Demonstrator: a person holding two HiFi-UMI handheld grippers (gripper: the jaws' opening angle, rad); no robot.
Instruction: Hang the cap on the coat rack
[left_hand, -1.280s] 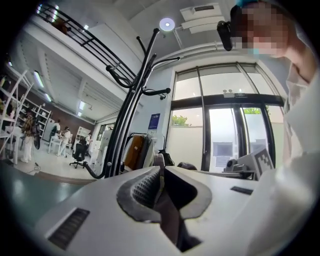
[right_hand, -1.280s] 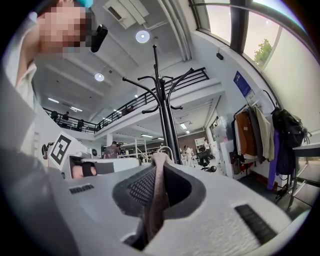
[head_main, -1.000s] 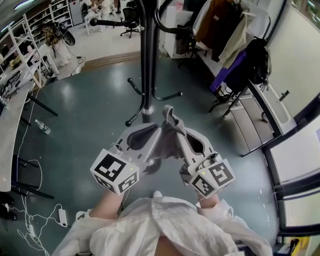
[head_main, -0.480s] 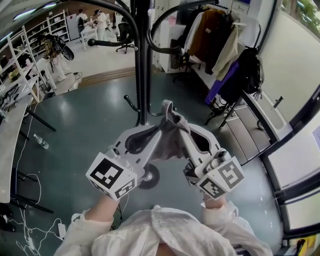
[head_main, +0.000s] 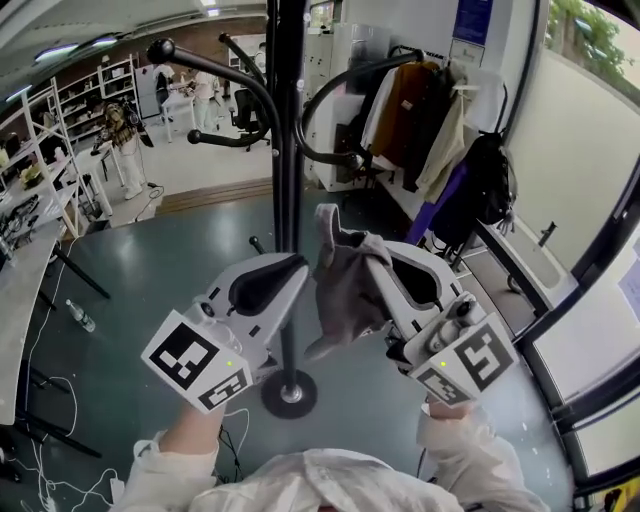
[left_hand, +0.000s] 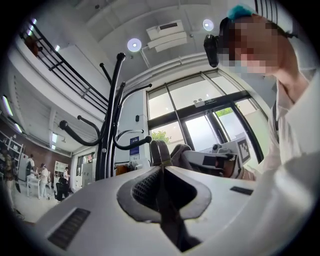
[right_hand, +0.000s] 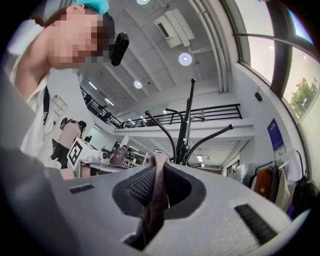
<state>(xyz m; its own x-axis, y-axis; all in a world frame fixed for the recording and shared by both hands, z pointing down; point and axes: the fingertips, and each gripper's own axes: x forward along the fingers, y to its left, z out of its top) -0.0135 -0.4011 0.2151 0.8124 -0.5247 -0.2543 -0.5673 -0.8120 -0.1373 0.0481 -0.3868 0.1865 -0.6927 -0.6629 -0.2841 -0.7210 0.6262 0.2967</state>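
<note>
I hold a limp grey-brown cap up between both grippers, right beside the black coat rack's pole. My left gripper is shut on a strip of the cap's fabric. My right gripper is shut on another edge of the cap, and most of the cap hangs from that side. The rack's curved hooks arch above and behind the grippers, and its round base stands on the floor below. In the left gripper view the coat rack rises just left of the jaws.
Coats and a dark backpack hang along the right wall. A table edge and a bottle on the floor lie at the left. People stand by shelves far back. Cables trail at the lower left.
Both grippers have risen with the cap and come closer to the rack's pole. The head view has tilted up, so the upper hooks now show.
</note>
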